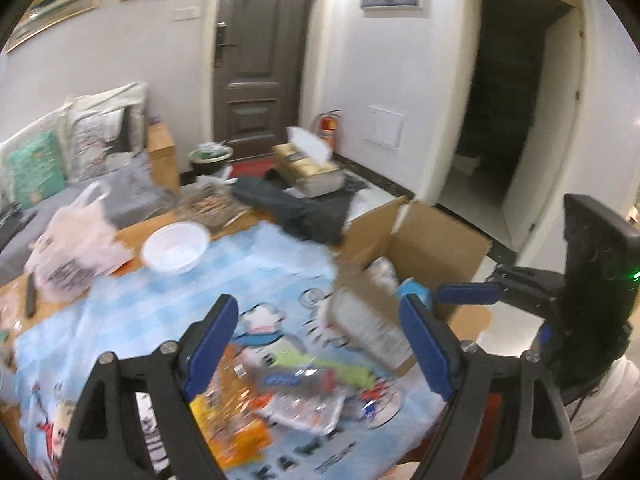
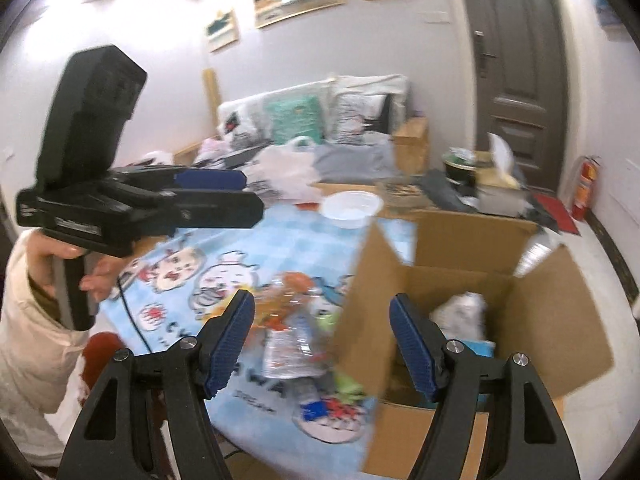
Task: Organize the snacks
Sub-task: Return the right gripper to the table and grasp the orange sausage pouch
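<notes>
Entry: snack packets point(image 1: 280, 396), loose pile, landmark the cardboard box point(image 1: 432, 240).

- Location. We find the packets lying flat on the blue cartoon cloth point(image 1: 160, 312), just beside the box's near flap. In the right wrist view the same pile point(image 2: 296, 336) sits to the left of the box point(image 2: 540, 312). Motion blur hides the labels; we can tell orange, clear and green wrappers, no more.
- Box contents. A white packet point(image 2: 464, 312) and something pale blue already lie inside.
- Left gripper point(image 1: 320, 344). Fingers spread wide, nothing between them. The pile lies directly ahead and below, on the side away from the box.
- Right gripper point(image 2: 322, 344). Fingers likewise spread and empty, straddling the box's near wall, so the pile is toward its left finger and the box interior toward its right.
- Axis. We cannot tell any single packet's long axis; the heap runs roughly along the box wall.
- Judgement. The left gripper looks nearer and squarer to the pile; we expect it to pick, then carry rightward over the flap.
</notes>
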{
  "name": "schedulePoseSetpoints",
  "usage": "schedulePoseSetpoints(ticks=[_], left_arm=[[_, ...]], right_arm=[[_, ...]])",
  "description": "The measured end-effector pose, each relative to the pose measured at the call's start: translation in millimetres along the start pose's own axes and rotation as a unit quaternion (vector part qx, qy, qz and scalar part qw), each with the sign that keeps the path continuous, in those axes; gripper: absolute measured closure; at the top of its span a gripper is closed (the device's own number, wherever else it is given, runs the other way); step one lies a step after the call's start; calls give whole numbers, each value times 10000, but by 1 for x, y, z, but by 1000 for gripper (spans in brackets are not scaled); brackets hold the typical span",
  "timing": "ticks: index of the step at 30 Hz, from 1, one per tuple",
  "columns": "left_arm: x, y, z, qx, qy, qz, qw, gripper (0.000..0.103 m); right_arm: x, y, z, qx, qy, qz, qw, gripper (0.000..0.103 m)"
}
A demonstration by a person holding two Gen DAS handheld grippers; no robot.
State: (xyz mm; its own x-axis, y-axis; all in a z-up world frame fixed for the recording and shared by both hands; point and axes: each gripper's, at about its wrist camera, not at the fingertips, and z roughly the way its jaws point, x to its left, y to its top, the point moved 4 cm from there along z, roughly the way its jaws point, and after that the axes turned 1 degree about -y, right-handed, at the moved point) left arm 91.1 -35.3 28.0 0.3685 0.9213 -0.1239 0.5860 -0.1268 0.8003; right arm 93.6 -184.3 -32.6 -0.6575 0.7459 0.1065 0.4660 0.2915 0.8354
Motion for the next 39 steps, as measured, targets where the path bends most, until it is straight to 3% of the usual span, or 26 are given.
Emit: schedulePoseSetpoints(ticks=[10,17,24,27,33,39], left_arm=[[85,-76,-16,109,180,-804,9965,23],[123,-112,-11,162,195,-1030,9944,23],[155,-130,-5,156,345,-1081,9934,23],[167,-135,-1,167,374,-1137,9927,23],[186,-146,8,232,237,-1394,9897,23],[190,-150,14,292,166,-1489,9883,23]], right_arm=[[85,-6,65,701,514,-463,9951,36],[96,-29,131,1281,666,233,9892,36],[87,-51,190,1609,318,1419,9762,25],[90,-51,208,1692,174,1530,9735,18],[95,-50,240,1936,-291,1630,9670,18],[92,-56,257,1884,-798,1622,9653,18]])
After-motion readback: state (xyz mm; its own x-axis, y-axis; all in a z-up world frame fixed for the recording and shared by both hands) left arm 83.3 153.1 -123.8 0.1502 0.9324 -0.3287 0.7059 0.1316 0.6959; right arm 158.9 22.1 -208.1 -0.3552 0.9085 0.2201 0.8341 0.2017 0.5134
